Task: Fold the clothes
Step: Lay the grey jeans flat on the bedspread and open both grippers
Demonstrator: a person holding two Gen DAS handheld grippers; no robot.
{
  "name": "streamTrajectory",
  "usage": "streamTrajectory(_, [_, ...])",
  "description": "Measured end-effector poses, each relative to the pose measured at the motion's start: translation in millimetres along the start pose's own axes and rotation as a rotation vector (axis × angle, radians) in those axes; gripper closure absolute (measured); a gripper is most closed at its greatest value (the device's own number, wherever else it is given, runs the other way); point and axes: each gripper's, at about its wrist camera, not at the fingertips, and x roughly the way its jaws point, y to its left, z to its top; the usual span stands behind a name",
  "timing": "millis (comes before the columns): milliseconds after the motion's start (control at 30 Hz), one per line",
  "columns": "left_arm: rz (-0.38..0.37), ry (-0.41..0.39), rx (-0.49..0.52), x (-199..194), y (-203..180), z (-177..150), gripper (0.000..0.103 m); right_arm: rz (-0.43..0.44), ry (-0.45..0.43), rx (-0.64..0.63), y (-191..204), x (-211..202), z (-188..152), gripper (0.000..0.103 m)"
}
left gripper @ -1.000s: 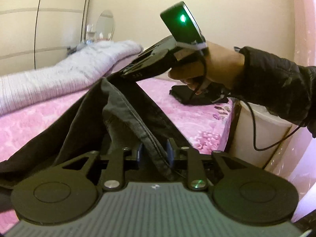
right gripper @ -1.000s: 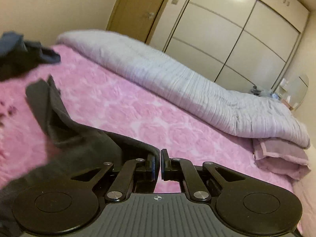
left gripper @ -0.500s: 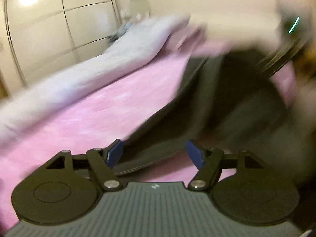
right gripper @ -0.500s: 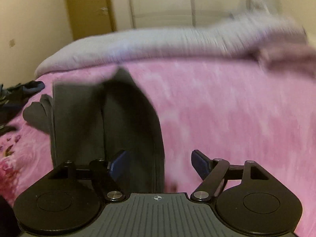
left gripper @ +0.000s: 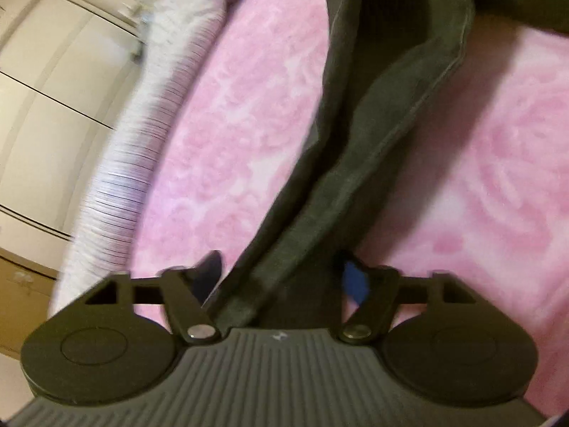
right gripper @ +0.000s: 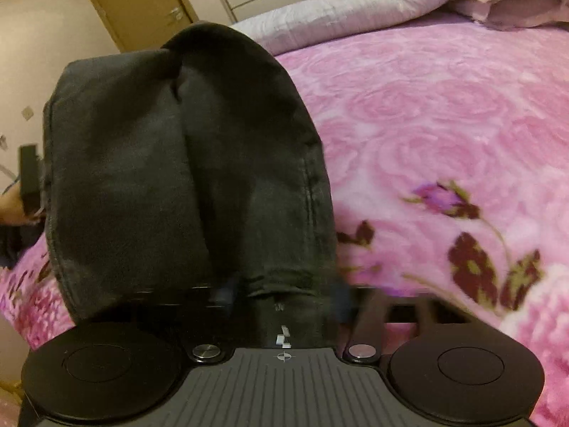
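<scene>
Dark trousers [left gripper: 373,114] lie on the bed, spread over its pink rose-patterned blanket [left gripper: 242,114]. In the left wrist view the cloth runs as a long dark band from the top of the picture down to the left hand-held gripper [left gripper: 284,277], with a stitched seam along its right edge and a fold down its middle. That gripper's two fingers stand wide apart, one on each side of the band; the blue pad of the right finger [left gripper: 355,281] shows just beside the cloth, and whether either finger touches the fabric cannot be told. On the far side of the blanket from the trousers, a rolled pale lilac quilt [left gripper: 142,142] lies along the bed's edge, with cream wardrobe doors [left gripper: 46,106] beyond it.

In the right wrist view the trousers [right gripper: 185,178] bulge up as a rounded dark mound of two side-by-side lobes, a line of stitching [right gripper: 313,185] running down the right one. The right hand-held gripper [right gripper: 284,295] sits at the near end of this mound with its fingers set apart and the cloth between them; the fingers are blurred, so contact cannot be told. To the right of the trousers the blanket [right gripper: 444,114] shows a printed purple flower with dark leaves [right gripper: 469,249]. Behind the trousers are the quilt [right gripper: 355,0] and a brown door [right gripper: 142,3].
</scene>
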Motion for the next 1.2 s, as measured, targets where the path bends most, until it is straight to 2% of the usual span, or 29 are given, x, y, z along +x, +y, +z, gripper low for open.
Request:
streamTrajectory(33, [0.005,0.002,-0.017,-4.8,2.9,-0.1,0.074,0.01,0.019,-0.01,3.5,-0.5,2.2,0.087])
streamTrajectory(100, [0.015,0.006,-0.051,-14.3,8.6,-0.2,0.088,-0.04,0.031,-0.082,17.8,-6.2,0.7,0.089])
streamTrajectory(233, [0.043,0.013,-0.119,-38.0,20.7,-2.4,0.091,-0.135,0.019,-0.234,41.9,-45.3,16.0,0.09])
streamTrajectory(333, [0.124,0.026,-0.139,-101.9,31.4,-14.0,0.091,-0.218,-0.022,-0.373,57.8,-85.7,38.6,0.09])
streamTrajectory(433, [0.228,0.065,-0.102,-159.8,28.2,-31.0,0.091,-0.297,-0.063,-0.512,68.5,-115.5,68.6,0.09])
streamTrajectory(533, [0.259,0.112,-0.083,-185.6,5.4,-52.4,0.085,-0.339,-0.047,-0.651,78.9,-117.3,91.4,0.09])
streamTrajectory(600, [0.215,0.147,-0.077,-180.5,-13.2,-60.8,0.076,-0.36,-0.025,-0.69,77.9,-100.9,99.0,0.09])
streamTrajectory(700, [0.064,0.177,-0.156,-177.3,-28.7,-61.2,0.059,-0.374,0.017,-0.675,64.6,-69.6,100.4,0.09])
streamTrajectory(767, [0.005,0.177,-0.199,-184.7,-30.2,-58.5,0.056,-0.384,0.024,-0.661,50.8,-64.9,93.0,0.09])
streamTrajectory(867, [-0.092,0.143,-0.311,-198.0,-10.3,-54.2,0.053,-0.392,0.011,-0.67,42.6,-69.7,77.9,0.09])
streamTrajectory(933, [-0.152,0.123,-0.385,-205.5,4.0,-50.3,0.05,-0.406,-0.006,-0.692,40.6,-72.1,79.5,0.09])
streamTrajectory(1200, [-0.242,0.1,-0.351,-213.2,12.8,-34.0,0.047,-0.474,-0.077,-0.821,49.6,-73.6,94.9,0.09])
